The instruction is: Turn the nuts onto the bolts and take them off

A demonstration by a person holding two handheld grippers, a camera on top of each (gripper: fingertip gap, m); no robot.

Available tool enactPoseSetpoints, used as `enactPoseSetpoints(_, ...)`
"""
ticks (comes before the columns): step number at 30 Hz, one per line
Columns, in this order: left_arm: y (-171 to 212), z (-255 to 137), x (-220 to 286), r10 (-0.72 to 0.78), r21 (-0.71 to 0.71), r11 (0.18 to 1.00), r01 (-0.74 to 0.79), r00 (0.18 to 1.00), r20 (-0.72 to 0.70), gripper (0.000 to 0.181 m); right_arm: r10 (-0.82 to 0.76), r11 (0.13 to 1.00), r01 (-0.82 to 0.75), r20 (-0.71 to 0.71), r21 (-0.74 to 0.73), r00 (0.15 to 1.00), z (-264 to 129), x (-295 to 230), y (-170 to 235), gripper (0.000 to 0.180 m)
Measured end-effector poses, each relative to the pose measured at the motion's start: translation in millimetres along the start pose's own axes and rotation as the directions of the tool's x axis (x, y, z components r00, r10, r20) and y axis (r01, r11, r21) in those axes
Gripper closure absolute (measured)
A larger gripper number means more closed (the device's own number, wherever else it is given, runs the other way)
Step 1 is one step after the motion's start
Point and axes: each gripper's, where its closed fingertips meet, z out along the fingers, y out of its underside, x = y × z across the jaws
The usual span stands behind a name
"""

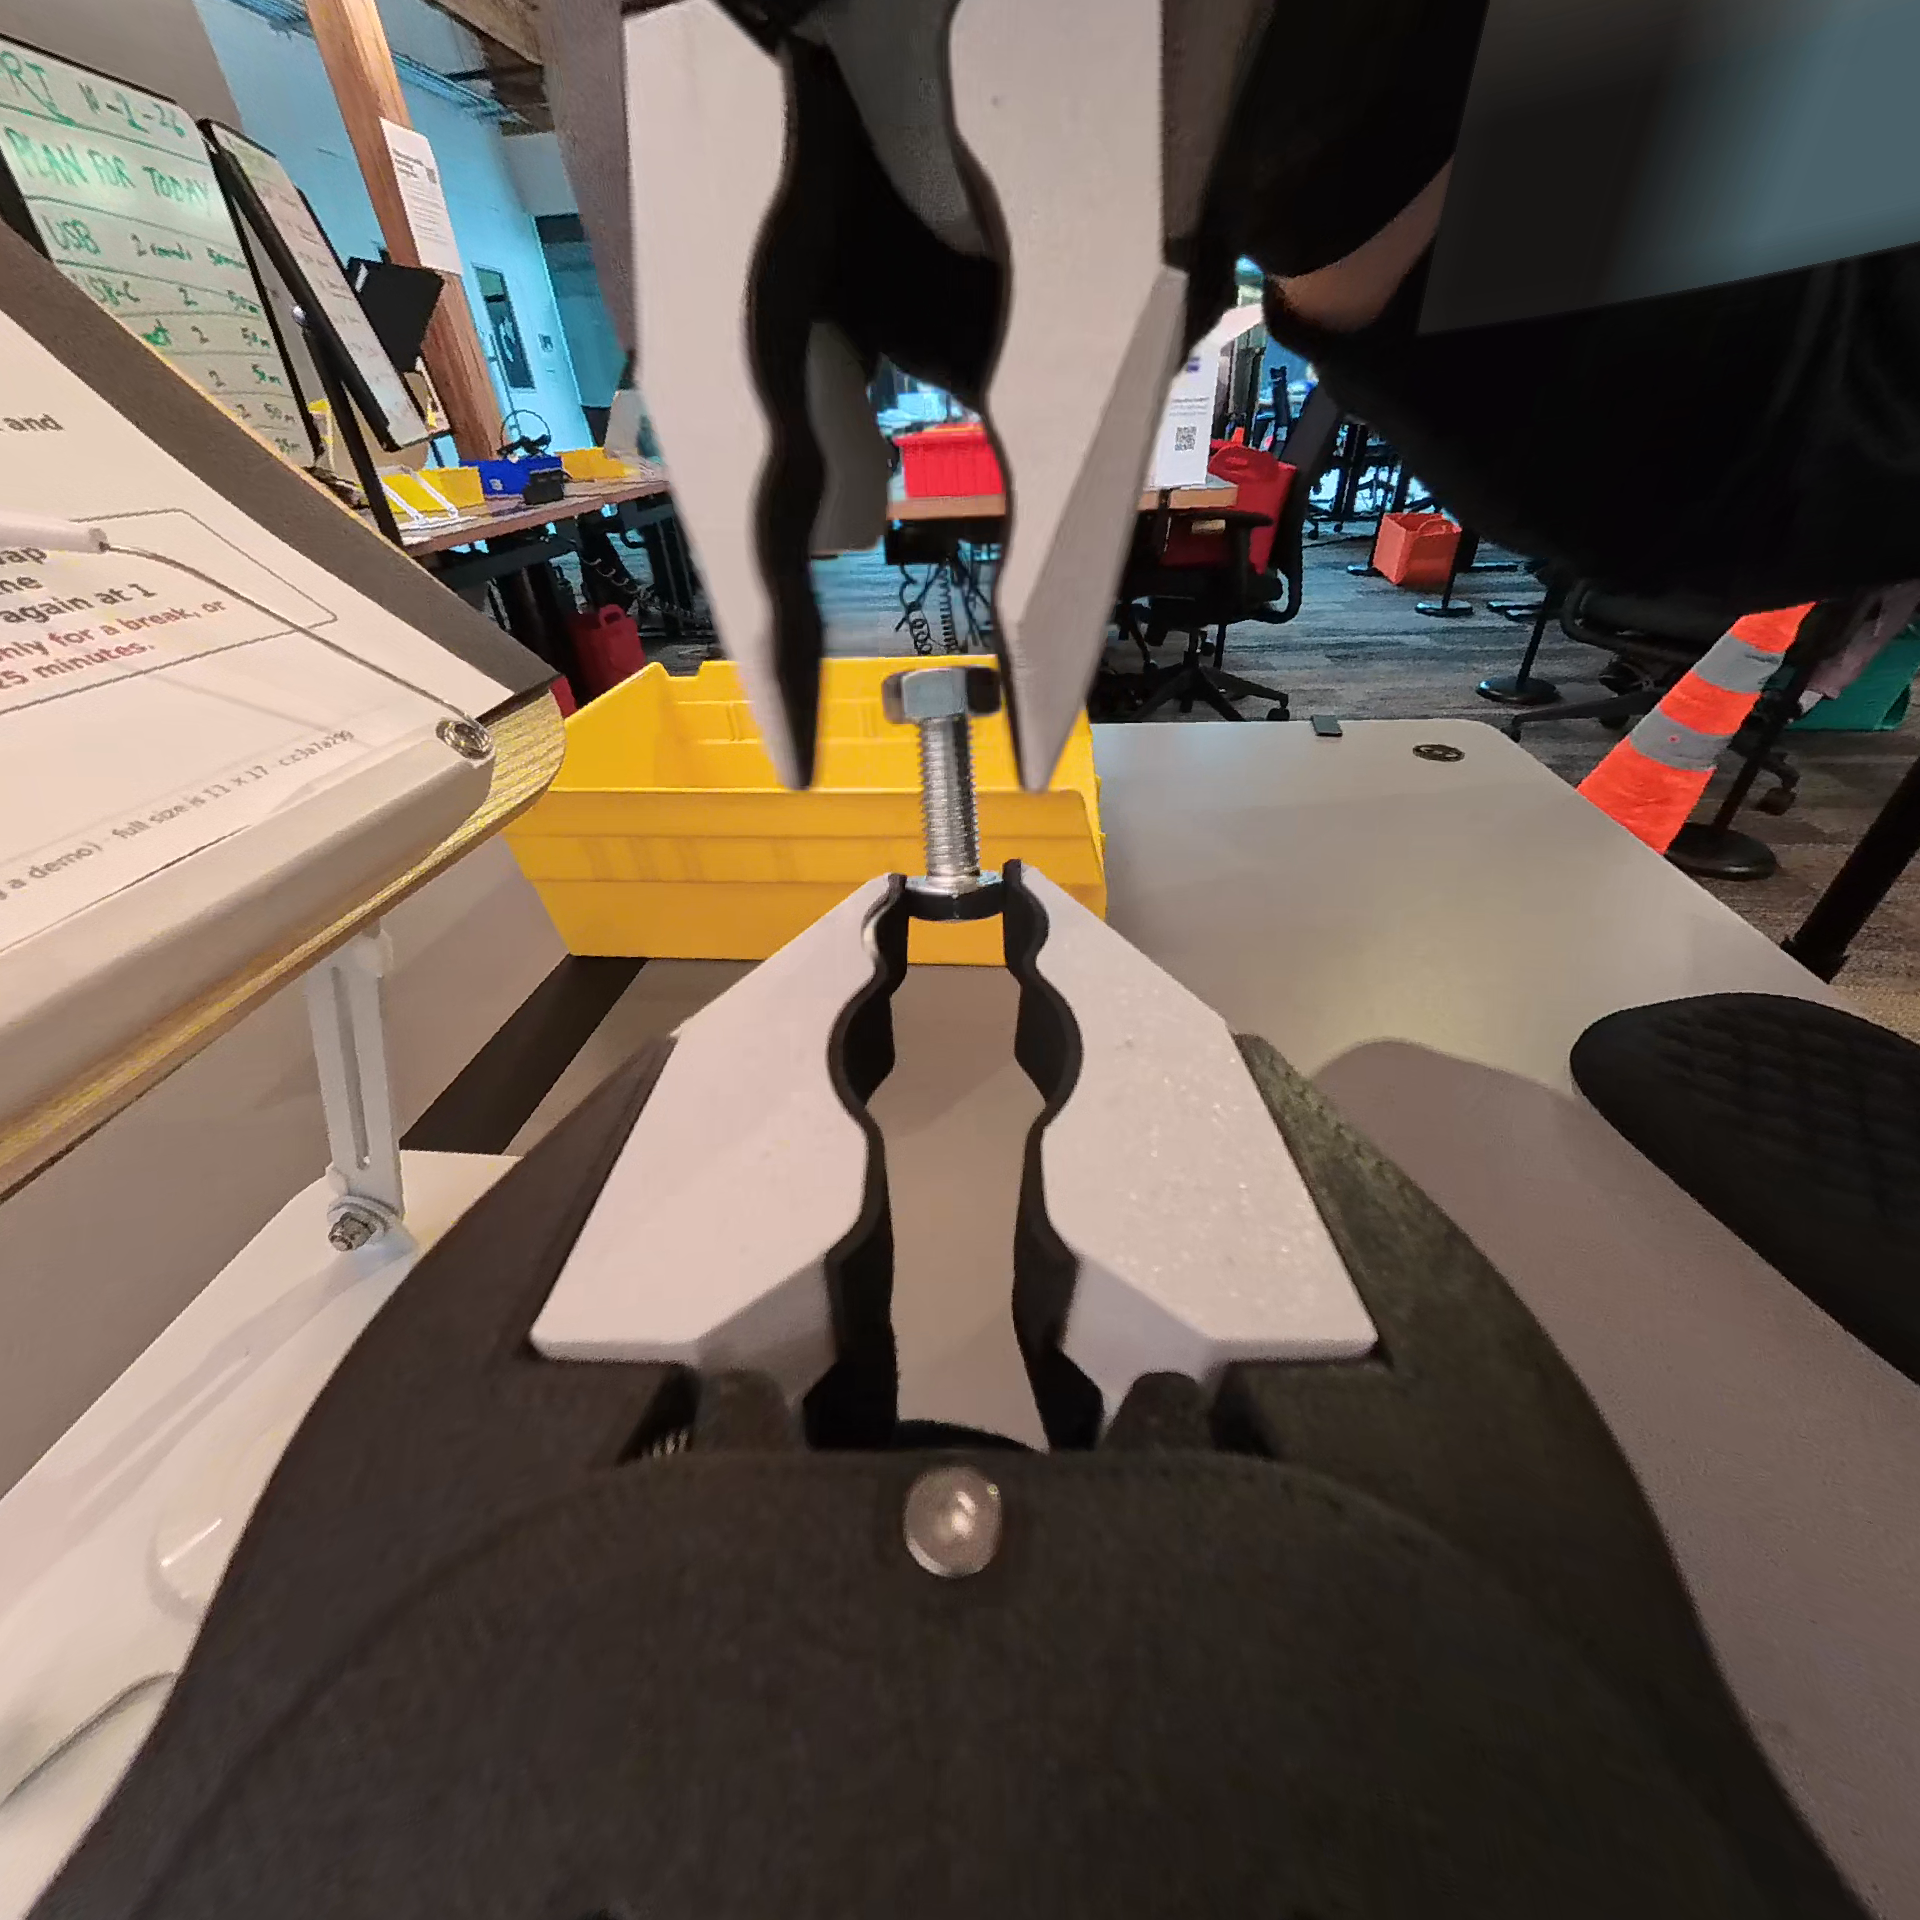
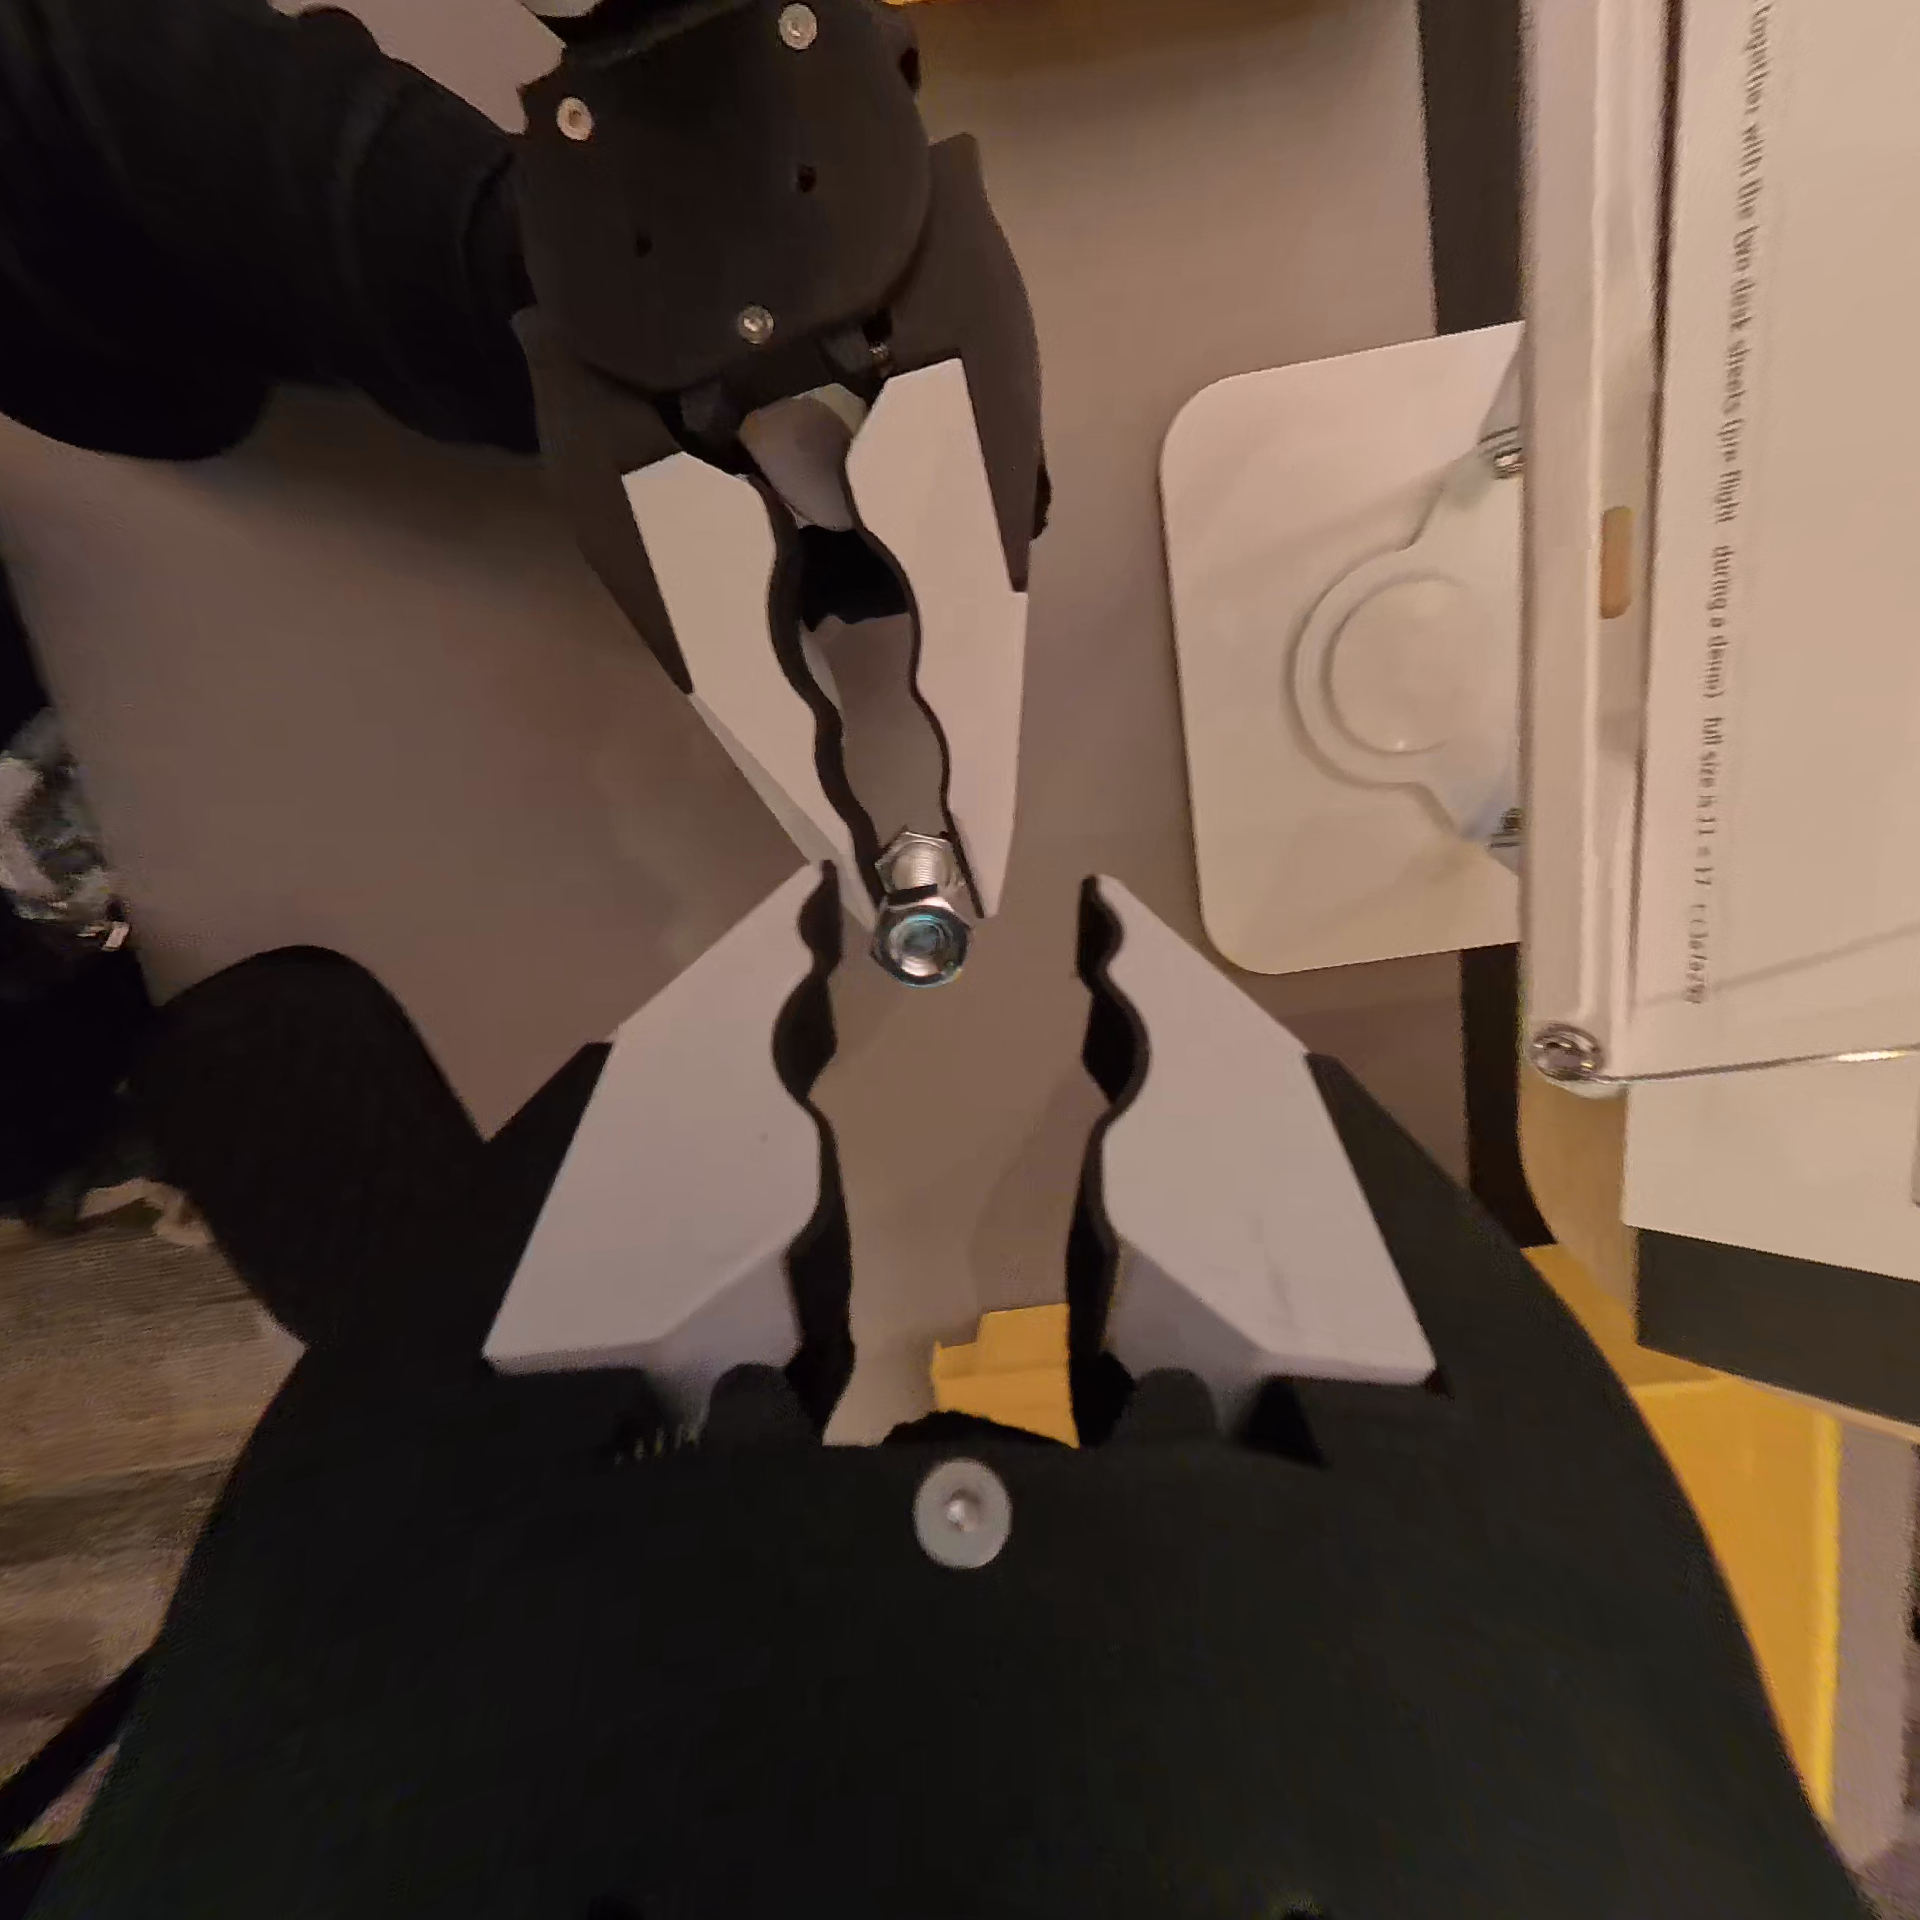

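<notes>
Open workshop with carpeted floor, office chairs, an orange-and-grey traffic cone and far benches carrying red, blue and yellow bins; in front, a smooth pale-grey table. Yellow plastic bin at the table's far edge, open-topped, contents hidden by its front wall. Slanted document stand at the left of the left wrist view, wood-edged, with a printed sheet under a clear cover fixed by screws; white rounded base plate beneath it. Each gripper: matte black body, two white wedge-shaped fingers lined with wavy black pads. Left gripper closed at its tips on the lower end of a threaded, bright-metal bolt, apparently on a hex nut seated there; bolt upright, hex head uppermost, held in the air above the table. Right gripper pointing down from above, parted wider than the hex head, one fingertip on either side of the shaft just below the head, no contact visible. Seen from the right wrist: right gripper spread, the bolt end-on between its tips, the left gripper clamping it from the far side.
</notes>
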Motion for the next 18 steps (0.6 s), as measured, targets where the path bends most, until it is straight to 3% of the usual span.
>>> enactPoseSetpoints(2, 0, 0, 0, 0.002, -0.003, 1.000, -0.002, 1.000, 0.001, 0.165, -0.026, 1.000, 0.026, -0.041, 0.009, 0.999, -2, 4, 0, 0.128)
enactPoseSetpoints(10, -2, -3, 0, -0.023, 0.018, 1.000, 0.024, 1.000, -0.020, 0.165, -0.012, 0.987, 0.026, -0.087, 0.157, 0.996, -28, 14, -10, 0.132)
enactPoseSetpoints(14, -2, -3, 0, -0.023, 0.018, 1.000, 0.023, 1.000, -0.018, 0.165, -0.050, 0.987, 0.061, -0.075, 0.148, 0.996, -27, 9, -6, 0.133)
enactPoseSetpoints(18, -3, -3, 0, -0.021, 0.021, 1.000, 0.021, 1.000, -0.018, 0.165, -0.184, 0.978, 0.193, -0.103, 0.079, 0.977, -19, 2, -1, 0.134)
